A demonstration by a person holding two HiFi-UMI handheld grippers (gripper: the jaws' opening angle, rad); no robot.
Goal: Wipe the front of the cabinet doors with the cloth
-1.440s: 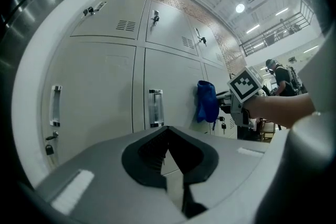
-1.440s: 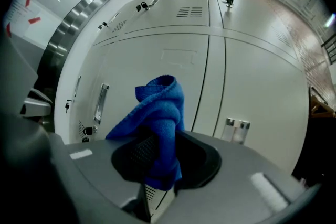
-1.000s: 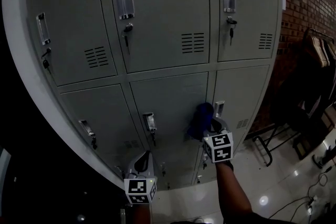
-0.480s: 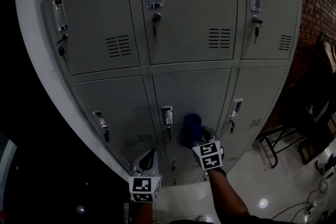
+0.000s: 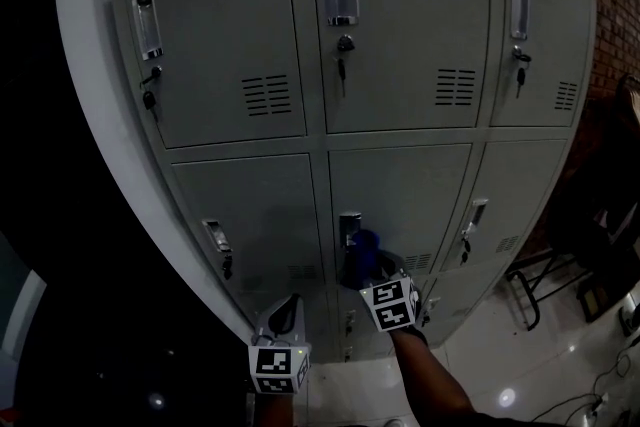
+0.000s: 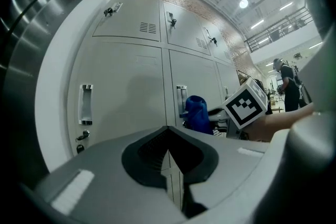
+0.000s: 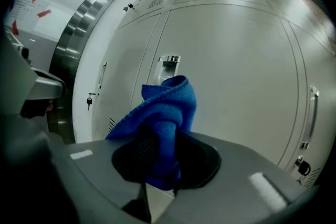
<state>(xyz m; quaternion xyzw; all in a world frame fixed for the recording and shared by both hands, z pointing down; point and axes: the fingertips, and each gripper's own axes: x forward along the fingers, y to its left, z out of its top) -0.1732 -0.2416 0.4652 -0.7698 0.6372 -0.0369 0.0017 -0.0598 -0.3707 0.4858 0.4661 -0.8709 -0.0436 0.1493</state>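
Observation:
A grey locker cabinet (image 5: 390, 35) with several doors fills the head view. My right gripper (image 5: 372, 267) is shut on a blue cloth (image 5: 361, 253), held against the lower middle door (image 5: 410, 195) just below its handle (image 5: 349, 228). In the right gripper view the blue cloth (image 7: 164, 115) bunches up between the jaws, in front of the door's handle (image 7: 168, 67). My left gripper (image 5: 283, 317) hangs low at the cabinet's bottom edge, its jaws shut with nothing between them. The left gripper view shows the cloth (image 6: 198, 114) and the right gripper's marker cube (image 6: 245, 104) off to the right.
Keys hang in the locks of the upper doors (image 5: 344, 50). A brick wall (image 5: 615, 5) stands to the right, with a dark metal rack (image 5: 560, 260) on the shiny floor (image 5: 520, 355). A person (image 6: 289, 84) stands far off in the left gripper view.
The right gripper has carried the cloth leftward across the lower row, from beside the right door's handle to the middle door's handle. The head view has shifted left too.

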